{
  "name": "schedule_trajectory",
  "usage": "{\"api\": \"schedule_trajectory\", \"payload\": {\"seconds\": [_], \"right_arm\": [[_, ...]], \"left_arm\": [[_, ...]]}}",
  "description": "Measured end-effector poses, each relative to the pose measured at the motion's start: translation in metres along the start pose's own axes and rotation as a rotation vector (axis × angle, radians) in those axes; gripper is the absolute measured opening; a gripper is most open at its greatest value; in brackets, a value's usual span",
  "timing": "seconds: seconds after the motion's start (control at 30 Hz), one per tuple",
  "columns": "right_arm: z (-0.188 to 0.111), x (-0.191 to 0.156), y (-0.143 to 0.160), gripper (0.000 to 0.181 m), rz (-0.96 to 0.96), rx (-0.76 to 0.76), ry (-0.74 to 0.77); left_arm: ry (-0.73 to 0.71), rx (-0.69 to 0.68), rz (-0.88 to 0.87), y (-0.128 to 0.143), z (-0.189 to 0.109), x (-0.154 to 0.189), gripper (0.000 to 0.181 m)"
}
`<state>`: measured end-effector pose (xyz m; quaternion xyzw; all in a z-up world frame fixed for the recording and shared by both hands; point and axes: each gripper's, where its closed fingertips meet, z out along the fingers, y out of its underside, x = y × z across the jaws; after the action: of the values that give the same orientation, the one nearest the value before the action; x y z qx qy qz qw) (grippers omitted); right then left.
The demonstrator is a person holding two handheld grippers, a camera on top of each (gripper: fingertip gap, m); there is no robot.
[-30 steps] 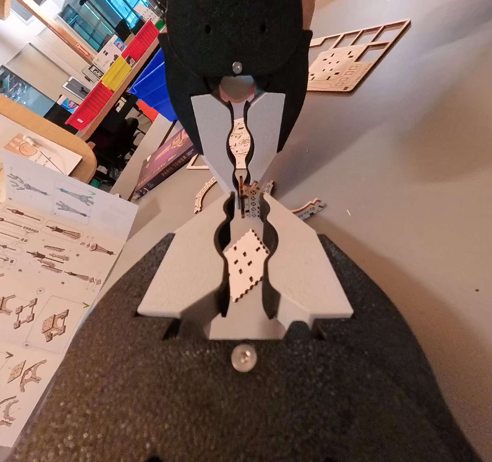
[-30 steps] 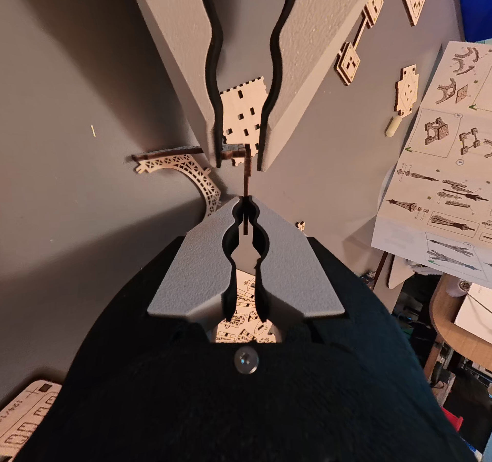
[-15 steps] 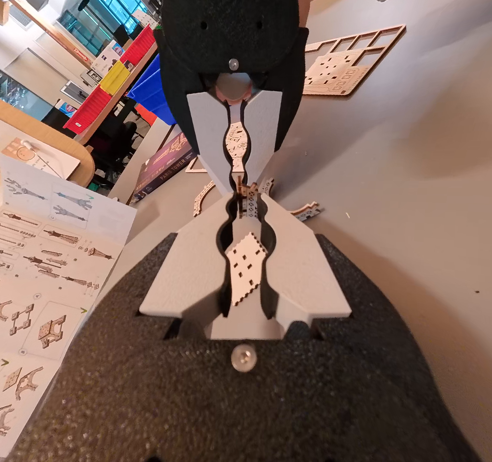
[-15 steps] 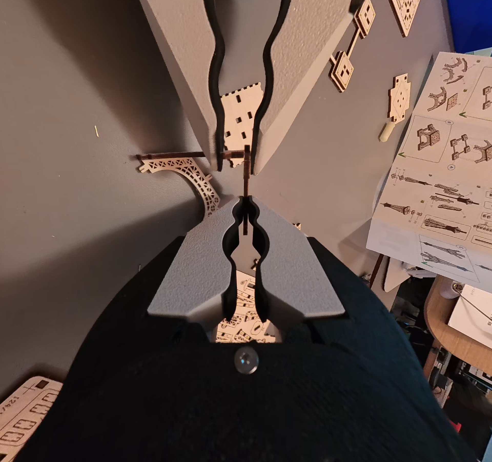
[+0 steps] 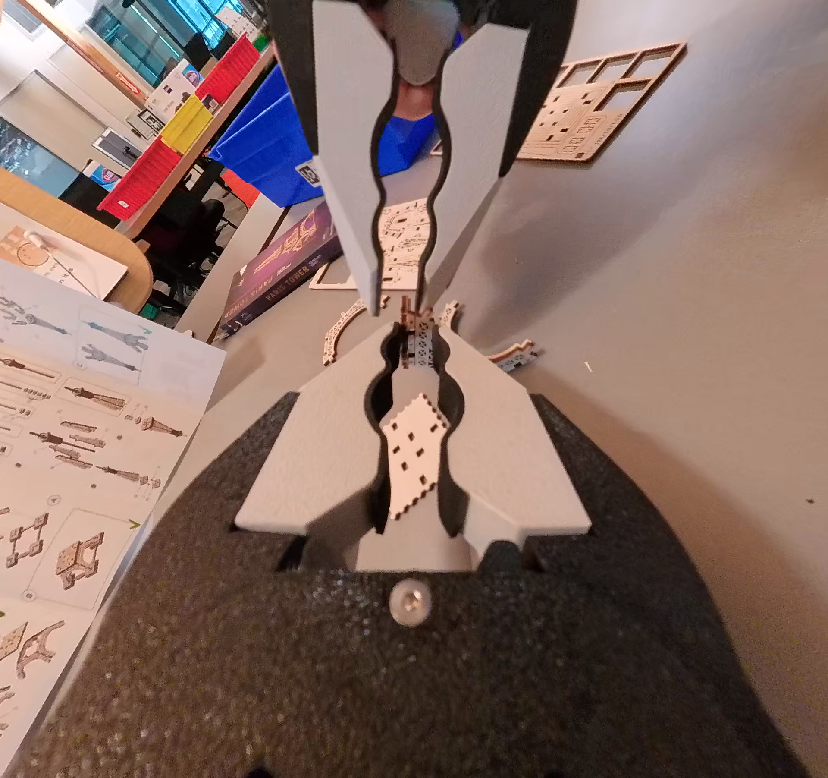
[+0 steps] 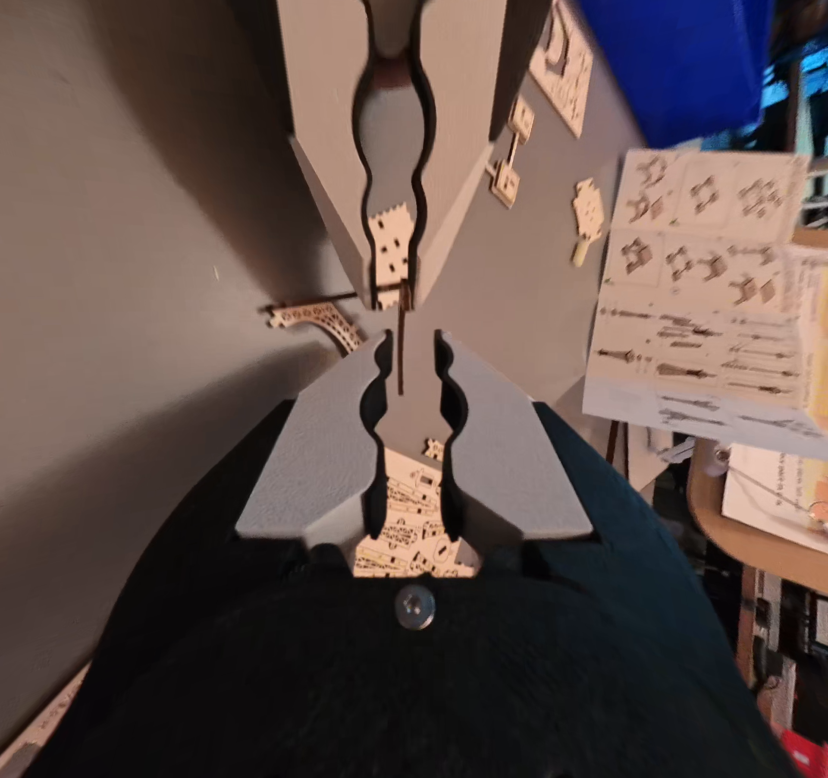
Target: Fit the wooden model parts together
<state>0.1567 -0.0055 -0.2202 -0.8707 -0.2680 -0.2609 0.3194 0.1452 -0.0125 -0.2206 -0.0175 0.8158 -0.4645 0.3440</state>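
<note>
My left gripper (image 5: 414,330) is shut on a small wooden assembly: a pale square plate (image 5: 414,451) with slots lies between its fingers, and a lattice part (image 5: 422,344) stands at the tips. My right gripper (image 6: 411,335) faces it tip to tip and is open. A thin wooden part (image 6: 400,353), seen edge-on, sticks out of the assembly into the gap between the right fingers, close to the left one and not pinched. The left gripper (image 6: 393,303) and plate (image 6: 392,245) show at the top of the right wrist view. The right gripper (image 5: 398,303) shows in the left wrist view.
The grey table (image 5: 649,353) holds an instruction sheet (image 5: 89,420), the kit box (image 5: 278,272), punched wooden sheets (image 5: 596,102), loose arch parts (image 5: 338,330) (image 6: 322,317) and small flat parts (image 6: 587,209). A blue bin (image 5: 269,146) stands beyond the table. Only a small space, under 4 cm, lies between the two pairs of fingers.
My right gripper has opened and let go of the thin wooden part, which stays on the assembly held by my left gripper. The two grippers have come closer together.
</note>
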Motion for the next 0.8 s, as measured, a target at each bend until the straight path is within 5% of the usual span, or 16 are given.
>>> {"api": "schedule_trajectory", "payload": {"seconds": [0.17, 0.8], "right_arm": [[0.001, -0.0011, -0.0072, 0.0, -0.075, -0.036, 0.066], [-0.0058, 0.0028, -0.0078, 0.0, -0.131, -0.066, 0.096]], "left_arm": [[0.001, -0.001, 0.002, -0.0001, 0.0007, 0.0, 0.011], [0.013, 0.0, -0.022, -0.0014, 0.0047, -0.0041, 0.012]]}}
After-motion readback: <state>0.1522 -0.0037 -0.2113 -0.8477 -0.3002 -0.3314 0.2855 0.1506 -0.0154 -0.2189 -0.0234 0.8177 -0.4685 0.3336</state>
